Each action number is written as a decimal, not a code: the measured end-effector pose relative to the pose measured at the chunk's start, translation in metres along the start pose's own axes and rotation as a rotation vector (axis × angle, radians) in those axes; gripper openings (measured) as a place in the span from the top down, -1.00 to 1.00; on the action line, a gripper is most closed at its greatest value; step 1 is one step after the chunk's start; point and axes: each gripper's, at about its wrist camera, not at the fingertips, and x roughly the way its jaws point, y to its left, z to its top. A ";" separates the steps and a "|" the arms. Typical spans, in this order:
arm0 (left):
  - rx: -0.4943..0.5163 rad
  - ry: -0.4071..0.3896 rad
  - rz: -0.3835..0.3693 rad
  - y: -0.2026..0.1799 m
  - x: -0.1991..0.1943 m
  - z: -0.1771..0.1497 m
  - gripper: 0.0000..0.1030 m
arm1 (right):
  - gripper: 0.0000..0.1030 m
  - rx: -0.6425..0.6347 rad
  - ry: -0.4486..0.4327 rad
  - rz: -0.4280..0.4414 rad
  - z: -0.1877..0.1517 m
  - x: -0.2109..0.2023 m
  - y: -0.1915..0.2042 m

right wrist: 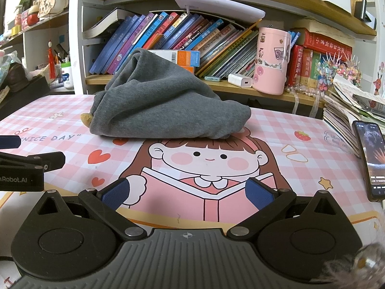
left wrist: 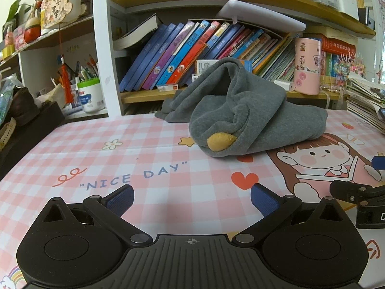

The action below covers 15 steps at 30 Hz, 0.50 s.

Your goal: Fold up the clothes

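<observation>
A grey fleece garment (left wrist: 245, 118) lies crumpled in a heap on the pink checked table mat (left wrist: 120, 149), with a mustard-yellow patch (left wrist: 220, 141) showing at its near edge. From the right wrist view the same grey garment (right wrist: 163, 106) rises to a peak in front of the bookshelf. My left gripper (left wrist: 192, 198) stands open, well short of the heap, with nothing between its blue pads. Over the cartoon girl print my right gripper (right wrist: 186, 193) is open too and holds nothing. Each gripper shows at the edge of the other's view.
A shelf of slanted books (left wrist: 192, 53) and a pink canister (right wrist: 272, 62) stand behind the garment. A phone (right wrist: 371, 159) and a stack of papers (right wrist: 346, 115) lie at the mat's right. A pen tub (left wrist: 91, 94) and dark box (left wrist: 31, 130) sit at the left.
</observation>
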 end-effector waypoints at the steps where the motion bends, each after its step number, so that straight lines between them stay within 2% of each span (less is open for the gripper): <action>1: 0.001 0.000 0.000 0.000 0.000 0.000 -1.00 | -1.00 0.000 0.000 0.000 0.000 0.000 0.000; 15: -0.010 0.014 -0.003 0.001 0.003 0.001 -1.00 | -1.00 0.009 0.015 -0.002 -0.001 0.002 -0.001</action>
